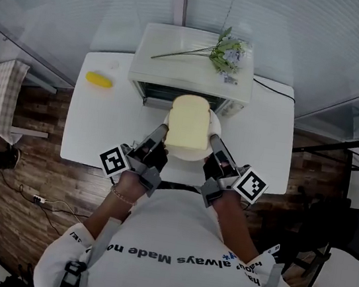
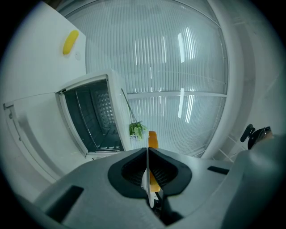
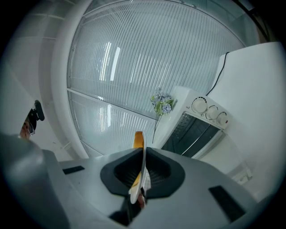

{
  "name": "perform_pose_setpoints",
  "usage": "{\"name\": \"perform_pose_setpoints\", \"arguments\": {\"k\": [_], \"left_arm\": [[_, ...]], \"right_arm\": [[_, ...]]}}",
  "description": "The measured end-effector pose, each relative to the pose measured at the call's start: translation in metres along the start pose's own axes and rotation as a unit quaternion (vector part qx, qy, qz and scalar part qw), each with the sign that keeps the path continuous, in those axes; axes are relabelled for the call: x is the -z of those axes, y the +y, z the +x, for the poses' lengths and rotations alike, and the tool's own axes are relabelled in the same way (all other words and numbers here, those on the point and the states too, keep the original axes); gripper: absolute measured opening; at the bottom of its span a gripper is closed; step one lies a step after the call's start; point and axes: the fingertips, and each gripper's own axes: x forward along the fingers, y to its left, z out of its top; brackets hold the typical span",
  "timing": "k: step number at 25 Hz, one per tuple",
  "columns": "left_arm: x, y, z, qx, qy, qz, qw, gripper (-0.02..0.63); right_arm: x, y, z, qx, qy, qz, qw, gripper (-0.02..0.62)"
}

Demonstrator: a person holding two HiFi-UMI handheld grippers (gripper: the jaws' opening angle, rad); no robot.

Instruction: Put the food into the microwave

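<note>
A slice of bread (image 1: 188, 126) lies on a white plate (image 1: 214, 120), held above the table just in front of the microwave (image 1: 191, 68). My left gripper (image 1: 160, 134) is shut on the plate's left rim and my right gripper (image 1: 215, 141) on its right rim. In the left gripper view the jaws (image 2: 148, 150) pinch the thin plate edge (image 2: 147, 178), with the bread's orange crust (image 2: 153, 139) beyond. The right gripper (image 3: 143, 150) likewise clamps the plate edge (image 3: 142, 173), crust (image 3: 139, 139) showing past it. The microwave's dark, open cavity (image 2: 94, 117) shows wire racks.
A sprig of artificial flowers (image 1: 225, 50) lies on top of the microwave, whose knobs (image 3: 210, 112) sit at its right. A yellow food item (image 1: 99, 80) rests on the white table (image 1: 267, 139) left of the microwave. A black cable (image 1: 273, 88) runs behind it.
</note>
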Motion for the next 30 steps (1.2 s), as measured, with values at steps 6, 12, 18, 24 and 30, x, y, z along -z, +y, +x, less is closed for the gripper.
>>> {"name": "perform_pose_setpoints", "arguments": {"k": [6,12,18,24,30], "left_arm": [[0.004,0.006,-0.006,-0.009,-0.001,-0.003,1.0000,0.018],[0.005,0.025,-0.012,-0.024,0.002,-0.007,0.9997,0.018],[0.004,0.047,-0.010,-0.034,0.011,-0.001,0.9993,0.018],[0.000,0.071,-0.006,-0.045,0.024,-0.003,0.9987,0.018],[-0.004,0.093,0.002,-0.054,0.035,0.002,0.9979,0.018]], "right_arm": [[0.006,-0.005,-0.003,0.004,0.005,0.008,1.000,0.025],[0.016,-0.021,-0.001,0.017,0.013,0.016,1.000,0.025],[0.022,-0.046,0.002,0.033,0.014,0.028,0.999,0.025],[0.025,-0.066,0.010,0.044,0.011,0.025,0.999,0.025],[0.026,-0.090,0.018,0.058,0.011,0.024,0.998,0.025]]}}
